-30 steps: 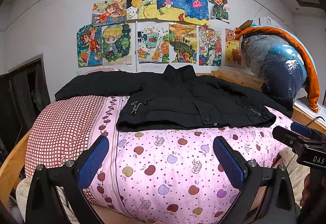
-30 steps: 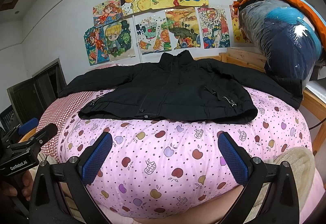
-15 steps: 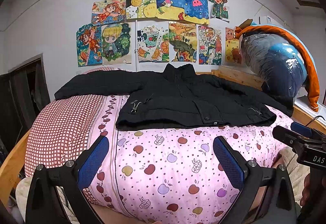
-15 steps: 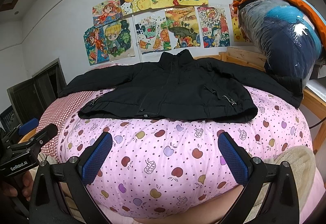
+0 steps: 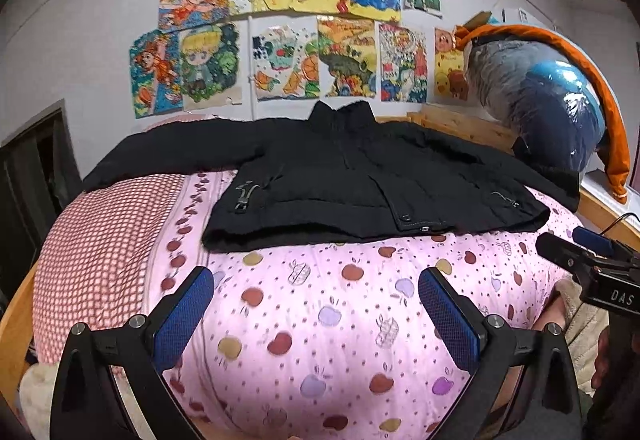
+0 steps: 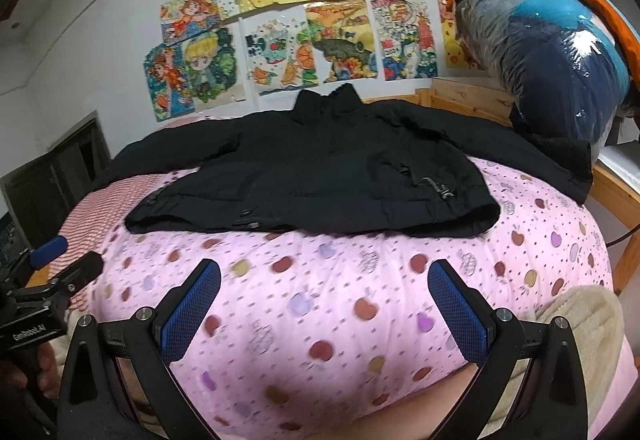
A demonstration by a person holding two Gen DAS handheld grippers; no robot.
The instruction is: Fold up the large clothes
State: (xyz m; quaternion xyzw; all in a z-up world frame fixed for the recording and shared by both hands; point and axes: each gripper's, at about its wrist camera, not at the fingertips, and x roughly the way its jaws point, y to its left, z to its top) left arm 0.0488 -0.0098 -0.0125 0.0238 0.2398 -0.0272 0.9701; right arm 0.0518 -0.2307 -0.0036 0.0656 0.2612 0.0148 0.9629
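The jacket (image 5: 360,184) is spread flat on the quilt (image 5: 328,312), front up, sleeves out to both sides, collar at the far end, so every edge can be reached for folding. It lies well ahead of the left gripper (image 5: 316,316) and right gripper (image 6: 324,316). Both are held with jaws spread and empty, short of the hem.

Left gripper (image 5: 316,304): jaws spread wide, holding nothing, level. Right gripper (image 6: 324,298): jaws spread wide, holding nothing, level. The two are side by side, facing forward.
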